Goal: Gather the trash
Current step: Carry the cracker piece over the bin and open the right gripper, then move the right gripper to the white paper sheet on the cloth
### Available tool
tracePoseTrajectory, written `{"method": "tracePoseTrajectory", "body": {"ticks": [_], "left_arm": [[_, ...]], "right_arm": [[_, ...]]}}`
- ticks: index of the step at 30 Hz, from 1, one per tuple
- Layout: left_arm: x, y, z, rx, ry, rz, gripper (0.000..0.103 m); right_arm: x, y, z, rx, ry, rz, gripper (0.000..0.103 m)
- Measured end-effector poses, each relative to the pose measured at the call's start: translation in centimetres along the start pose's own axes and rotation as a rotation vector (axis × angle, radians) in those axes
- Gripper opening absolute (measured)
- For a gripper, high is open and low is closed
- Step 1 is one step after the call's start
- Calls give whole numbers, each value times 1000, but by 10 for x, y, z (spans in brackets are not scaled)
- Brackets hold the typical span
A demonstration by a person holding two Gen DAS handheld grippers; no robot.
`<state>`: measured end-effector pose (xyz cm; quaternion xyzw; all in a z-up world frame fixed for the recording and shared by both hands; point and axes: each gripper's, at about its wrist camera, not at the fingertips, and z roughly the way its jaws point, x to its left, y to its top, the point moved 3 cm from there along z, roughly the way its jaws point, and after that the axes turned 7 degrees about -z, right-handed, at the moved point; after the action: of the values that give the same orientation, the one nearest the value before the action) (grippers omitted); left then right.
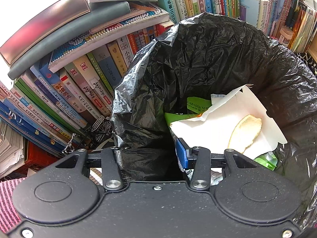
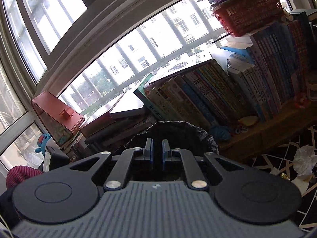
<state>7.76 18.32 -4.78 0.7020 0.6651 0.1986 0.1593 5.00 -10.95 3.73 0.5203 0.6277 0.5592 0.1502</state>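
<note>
A bin lined with a black trash bag (image 1: 208, 59) fills the left wrist view. Inside lie a torn white paper box (image 1: 218, 127), a pale yellow peel (image 1: 245, 130) and green packaging (image 1: 198, 104). My left gripper (image 1: 149, 154) is open and straddles the bag's near rim: a bunched fold sits between the fingers and hides the left one, while the blue pad (image 1: 181, 154) is inside the bag. My right gripper (image 2: 157, 148) hovers in front of the same bag (image 2: 198, 132), pads almost together and holding nothing. Crumpled white tissue (image 2: 304, 158) lies on the floor at the right.
Rows and stacks of books (image 1: 83, 83) stand close behind the bin, under a window (image 2: 138, 59). A red basket (image 2: 249, 13) tops the books and a red box (image 2: 57, 115) sits at the left. Paper scraps (image 2: 301, 185) lie on the patterned dark floor (image 2: 277, 158).
</note>
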Motion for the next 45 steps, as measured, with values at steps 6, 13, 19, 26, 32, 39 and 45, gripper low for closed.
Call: {"method": "tracePoseTrajectory", "body": {"ticks": [6, 13, 19, 26, 32, 39, 45], "left_arm": [[0, 0, 0, 0, 0, 0, 42], [0, 0, 0, 0, 0, 0, 42], [0, 0, 0, 0, 0, 0, 42], [0, 0, 0, 0, 0, 0, 42], [0, 0, 0, 1, 0, 0, 42], [0, -1, 0, 1, 2, 1, 42], [-2, -1, 0, 0, 11, 5, 42]], "right_arm": [[-21, 0, -1, -23, -76, 56, 18], [-76, -7, -9, -67, -259, 202, 40], [-130, -36, 0, 19, -440, 314, 40], [-172, -85, 34, 245, -481, 400, 57], [-172, -128, 62, 427, -455, 480, 65], [-188, -143, 67, 451, -450, 615, 76], [-196, -147, 78, 438, -466, 584, 77]]}}
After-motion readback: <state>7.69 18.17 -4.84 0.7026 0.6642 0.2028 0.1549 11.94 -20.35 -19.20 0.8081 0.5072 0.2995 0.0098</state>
